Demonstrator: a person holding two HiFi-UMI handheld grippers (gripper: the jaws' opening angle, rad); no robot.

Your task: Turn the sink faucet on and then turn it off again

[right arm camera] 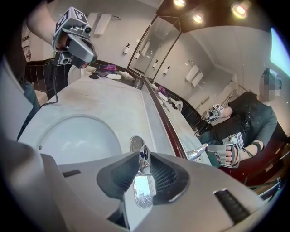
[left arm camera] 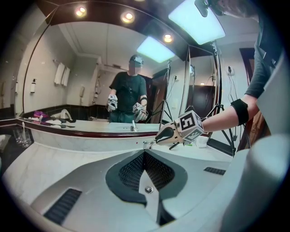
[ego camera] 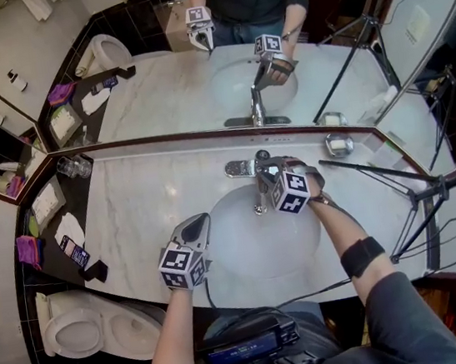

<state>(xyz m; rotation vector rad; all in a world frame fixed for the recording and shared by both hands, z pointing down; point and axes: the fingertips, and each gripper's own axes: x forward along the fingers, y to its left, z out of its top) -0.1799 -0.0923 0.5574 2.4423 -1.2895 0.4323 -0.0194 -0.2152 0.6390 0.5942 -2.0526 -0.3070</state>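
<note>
sink faucet (ego camera: 243, 167) at the middle of the counter's (ego camera: 146, 197) back edge, just under the mirror and behind the basin (ego camera: 251, 254); its lever (right arm camera: 144, 186) rises between the jaws of the right gripper (ego camera: 266, 167), which stand partly apart with their ribbed pads against the lever's two sides — a grip, by the look of it; left gripper (ego camera: 198, 223) jaws pressed together on nothing, hovering over the basin's left rim, well apart from the faucet.

handling, as judged: polished chrome — rigid, fixed to the counter, smooth and likely slippery under the pads; the lever should pivot with some stiffness, not lift free; best held on its flat sides toward the free end, where the leverage is greatest and the pads are least likely to slide off.

count: one faucet; one lever; one basin; one soap dish (ego camera: 339, 144) near the back right corner; two grippers.
</note>
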